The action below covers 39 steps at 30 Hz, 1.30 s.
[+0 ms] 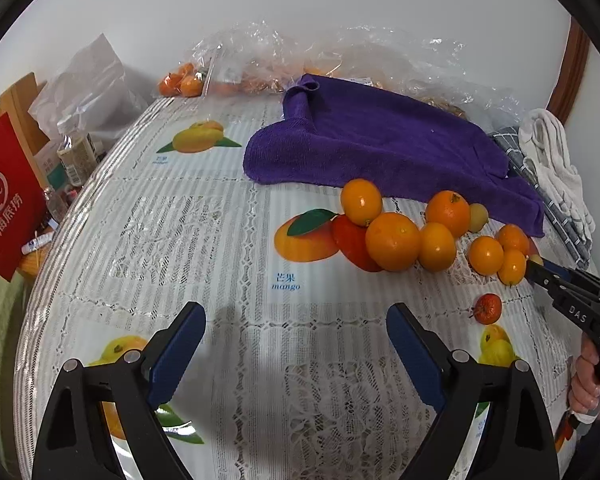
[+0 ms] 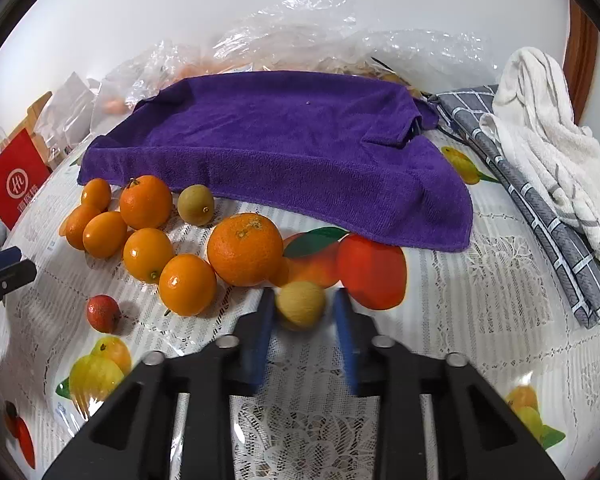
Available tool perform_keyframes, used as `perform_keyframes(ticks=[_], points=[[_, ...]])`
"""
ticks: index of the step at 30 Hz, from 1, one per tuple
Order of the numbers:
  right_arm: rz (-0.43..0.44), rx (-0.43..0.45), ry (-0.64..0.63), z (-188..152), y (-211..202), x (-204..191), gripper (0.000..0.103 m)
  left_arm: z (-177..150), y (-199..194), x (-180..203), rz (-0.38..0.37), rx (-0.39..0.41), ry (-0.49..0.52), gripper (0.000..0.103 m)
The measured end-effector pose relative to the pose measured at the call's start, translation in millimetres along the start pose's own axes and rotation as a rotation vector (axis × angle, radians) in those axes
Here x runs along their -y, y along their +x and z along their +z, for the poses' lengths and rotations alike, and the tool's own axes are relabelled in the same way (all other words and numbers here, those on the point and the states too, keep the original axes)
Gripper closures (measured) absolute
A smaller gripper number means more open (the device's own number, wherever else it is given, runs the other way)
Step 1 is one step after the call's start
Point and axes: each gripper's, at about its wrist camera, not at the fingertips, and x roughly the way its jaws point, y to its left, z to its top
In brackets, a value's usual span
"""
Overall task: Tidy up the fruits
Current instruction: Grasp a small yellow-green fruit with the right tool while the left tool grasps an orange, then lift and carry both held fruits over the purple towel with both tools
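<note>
With its jaws drawn in around a small yellow-green fruit (image 2: pixel 301 303), the right gripper (image 2: pixel 303 322) looks to be at the pick-up step of the sorting; the blue pads sit at the fruit's two sides and appear to pinch it, though blur makes the contact itself hard to confirm. That fruit rests on the desk (image 2: pixel 480 320), on its lace-patterned cover, just beside a large mandarin (image 2: pixel 245 249) and in front of the purple towel (image 2: pixel 284 152). A second yellow-green fruit (image 2: pixel 195 204) lies at the towel's edge, kumquats (image 2: pixel 148 254) cluster to the left, and a small red fruit (image 2: pixel 103 313) sits apart. The left gripper (image 1: pixel 296 356) hangs over bare desk with jaws spread wide, holding nothing. Next, I judge, the pinched fruit needs a clean lift without nudging the mandarin, then a place with its like.
</note>
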Motion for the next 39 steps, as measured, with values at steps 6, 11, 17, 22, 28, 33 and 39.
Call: perform_keyframes(ticks=[6,11,17,22,28,33,39], points=[[-0.013,0.031,0.016,-5.0,-10.9,16.8,0.078,8.3,7.8,21.8,-0.010,0.044,0.055,0.013],[-0.029,0.051,0.042,-9.6,-17.3,36.2,0.077,16.6,28.3,44.6,0.052,0.019,0.125,0.013],[-0.010,0.068,0.053,-13.7,-19.5,41.8,0.078,22.8,42.0,52.9,0.038,0.013,0.130,0.015],[0.011,0.060,0.058,-13.4,-16.8,43.8,0.078,26.8,45.3,56.5,0.004,0.014,0.117,0.039],[0.022,0.067,0.083,-13.9,-17.7,47.4,0.078,24.4,41.9,56.5,-0.101,0.029,0.098,0.066],[0.024,0.070,0.081,-14.6,-18.2,46.8,0.078,22.0,35.0,51.0,-0.137,0.058,0.066,0.066],[0.032,0.087,0.090,-15.8,-21.2,48.0,0.078,21.0,23.7,49.4,-0.158,0.123,0.048,0.066]])
